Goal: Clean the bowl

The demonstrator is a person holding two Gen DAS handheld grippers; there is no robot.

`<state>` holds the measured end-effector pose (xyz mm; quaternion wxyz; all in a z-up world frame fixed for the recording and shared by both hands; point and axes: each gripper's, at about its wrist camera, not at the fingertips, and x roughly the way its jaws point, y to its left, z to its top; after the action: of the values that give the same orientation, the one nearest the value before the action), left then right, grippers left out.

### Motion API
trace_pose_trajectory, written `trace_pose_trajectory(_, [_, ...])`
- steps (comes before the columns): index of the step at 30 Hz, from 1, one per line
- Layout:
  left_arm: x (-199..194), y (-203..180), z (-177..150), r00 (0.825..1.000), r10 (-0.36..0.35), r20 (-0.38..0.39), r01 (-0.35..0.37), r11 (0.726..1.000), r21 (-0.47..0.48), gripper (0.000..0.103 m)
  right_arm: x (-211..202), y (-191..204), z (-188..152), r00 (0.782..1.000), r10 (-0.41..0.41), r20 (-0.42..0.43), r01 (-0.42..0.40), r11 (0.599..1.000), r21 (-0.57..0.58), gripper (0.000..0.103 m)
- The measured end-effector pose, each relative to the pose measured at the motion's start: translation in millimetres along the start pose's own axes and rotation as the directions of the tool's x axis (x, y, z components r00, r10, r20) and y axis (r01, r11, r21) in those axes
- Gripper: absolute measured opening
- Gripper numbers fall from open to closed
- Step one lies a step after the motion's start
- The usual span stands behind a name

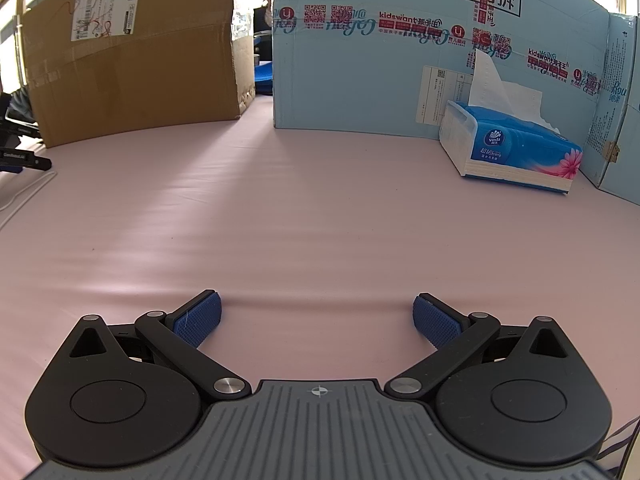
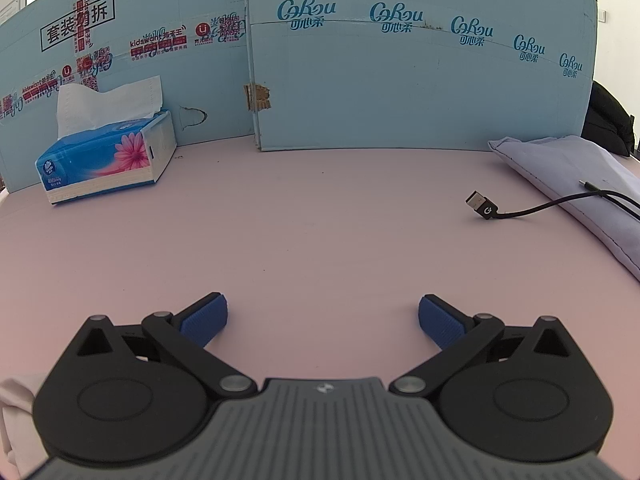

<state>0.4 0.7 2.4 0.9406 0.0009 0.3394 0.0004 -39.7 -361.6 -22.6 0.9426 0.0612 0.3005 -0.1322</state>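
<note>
No bowl shows in either view. A blue tissue pack (image 1: 516,148) with a white tissue sticking up lies at the far right against the light-blue box wall; in the right wrist view the same tissue pack (image 2: 106,156) sits at the far left. My left gripper (image 1: 317,316) hovers low over the pink table cover, open, with nothing between its blue pads (image 1: 198,320). My right gripper (image 2: 323,316) is likewise open and empty above the cover. A bit of white cloth or paper (image 2: 14,412) shows at the lower left edge of the right wrist view, beside the gripper body.
A brown cardboard box (image 1: 132,56) stands at the back left, light-blue cartons (image 2: 400,72) wall the back. A black USB cable (image 2: 486,206) lies at the right, running onto a lilac fabric pouch (image 2: 580,184). Dark equipment (image 1: 16,136) sits at the left edge.
</note>
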Motion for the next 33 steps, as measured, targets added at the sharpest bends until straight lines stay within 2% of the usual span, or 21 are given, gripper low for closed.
trace_pose_trajectory(33, [-0.9,1.1,-0.4,1.000,0.000,0.000,0.000,1.000,0.000,0.103,-0.8,-1.9,1.3,1.000,0.000,0.000,0.000,1.000,0.000,0.103])
